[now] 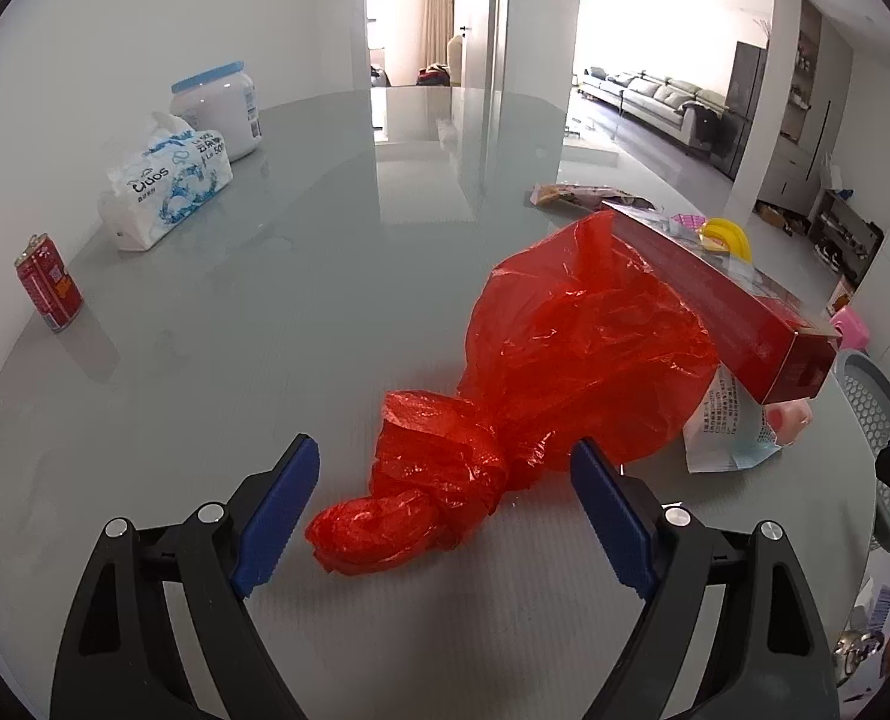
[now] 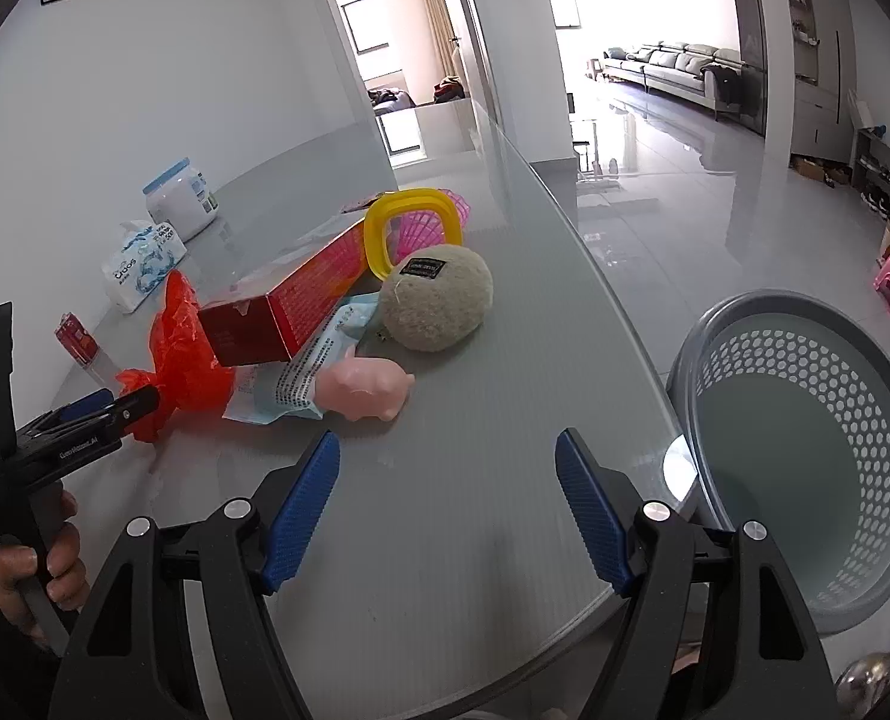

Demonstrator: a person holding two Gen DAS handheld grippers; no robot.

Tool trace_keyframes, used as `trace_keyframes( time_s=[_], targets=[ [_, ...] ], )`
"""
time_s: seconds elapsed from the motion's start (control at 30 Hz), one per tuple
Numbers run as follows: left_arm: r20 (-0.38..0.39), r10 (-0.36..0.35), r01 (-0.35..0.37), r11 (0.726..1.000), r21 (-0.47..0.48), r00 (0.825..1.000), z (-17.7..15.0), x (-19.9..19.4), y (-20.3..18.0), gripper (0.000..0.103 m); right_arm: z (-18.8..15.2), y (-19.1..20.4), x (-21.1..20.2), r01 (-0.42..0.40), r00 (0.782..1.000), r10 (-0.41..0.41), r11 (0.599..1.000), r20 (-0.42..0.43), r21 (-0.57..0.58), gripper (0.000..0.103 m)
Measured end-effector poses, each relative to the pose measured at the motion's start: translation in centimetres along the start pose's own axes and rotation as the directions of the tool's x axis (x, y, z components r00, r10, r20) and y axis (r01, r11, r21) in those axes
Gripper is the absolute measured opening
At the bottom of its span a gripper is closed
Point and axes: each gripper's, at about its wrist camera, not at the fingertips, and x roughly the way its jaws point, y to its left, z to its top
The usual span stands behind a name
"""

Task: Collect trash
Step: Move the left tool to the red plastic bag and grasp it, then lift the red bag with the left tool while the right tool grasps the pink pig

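Note:
A knotted red plastic bag [image 1: 571,354] lies on the grey glass table [image 1: 325,312]. My left gripper [image 1: 445,480] is open, its blue pads on either side of the bag's knotted tail, not closed on it. A long red box [image 1: 727,294] leans on the bag. In the right wrist view the bag [image 2: 181,348] and the box [image 2: 289,300] lie at left, with the left gripper [image 2: 139,405] at the bag's tail. My right gripper [image 2: 448,468] is open and empty above the table's near edge. A grey perforated bin [image 2: 805,420] stands beside the table at right.
A red can [image 1: 48,285], a tissue pack [image 1: 166,186] and a white jar [image 1: 217,111] stand at the far left. A pink pig toy [image 2: 367,387], a printed packet [image 2: 301,378], a felt ball [image 2: 436,297], a yellow ring [image 2: 412,228] and a pink mesh piece [image 2: 427,222] lie by the box.

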Motion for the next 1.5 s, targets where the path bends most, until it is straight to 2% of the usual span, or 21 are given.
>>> trace_keyframes(
  time_s=[0.13, 0.23, 0.3, 0.43, 0.5, 0.6, 0.8, 0.97, 1.17, 1.5],
  targets=[
    [-0.007, -0.023, 0.023, 1.0, -0.002, 1.0, 0.2, 1.2, -0.1, 0.084, 0.3, 0.1, 0.6, 0.002, 1.0, -0.002, 1.0, -0.007, -0.001, 0.071],
    [-0.008, -0.035, 0.035, 0.999, -0.006, 0.999, 0.4, 1.6, -0.1, 0.077, 0.4, 0.4, 1.2, 0.006, 1.0, -0.006, 1.0, -0.018, -0.007, 0.071],
    [-0.01, -0.057, 0.057, 0.998, -0.013, 0.998, 0.5, 1.8, 0.2, 0.066, 0.4, 0.6, 1.6, 0.009, 1.0, -0.01, 1.0, -0.024, -0.013, 0.071],
    [0.001, -0.075, 0.075, 0.997, -0.027, 0.997, 0.7, 1.8, 0.6, 0.058, 0.5, 1.0, 2.3, 0.01, 1.0, -0.011, 1.0, -0.028, -0.018, 0.071],
    [0.005, -0.081, 0.081, 0.996, -0.028, 0.997, 0.8, 1.7, 0.6, 0.045, 0.5, 1.3, 2.5, 0.009, 1.0, -0.01, 1.0, -0.028, -0.02, 0.071],
    [0.007, -0.084, 0.084, 0.996, -0.027, 0.996, 0.8, 1.8, 0.6, 0.035, 0.6, 1.6, 2.7, 0.012, 0.999, -0.013, 1.0, -0.03, -0.028, 0.071],
    [0.033, -0.065, 0.066, 0.998, -0.025, 0.997, 0.5, 1.1, 0.4, 0.032, 1.0, 2.0, 3.2, 0.018, 1.0, -0.018, 1.0, -0.018, -0.025, 0.071],
    [0.066, -0.05, 0.051, 0.999, -0.016, 0.997, 0.3, 0.5, 0.2, 0.032, 1.4, 2.2, 4.2, -0.006, 0.999, 0.006, 1.0, -0.042, -0.01, 0.071],
    [0.071, -0.047, 0.047, 0.999, -0.005, 0.996, 0.3, 0.3, -0.1, 0.032, 2.2, 3.2, 5.2, -0.022, 0.999, 0.022, 1.0, -0.05, -0.011, 0.071],
    [0.072, -0.05, 0.051, 0.999, -0.015, 0.996, 0.4, 0.2, 0.0, 0.032, 2.6, 3.9, 7.1, -0.006, 0.997, 0.005, 1.0, -0.082, -0.017, 0.071]
  ],
)
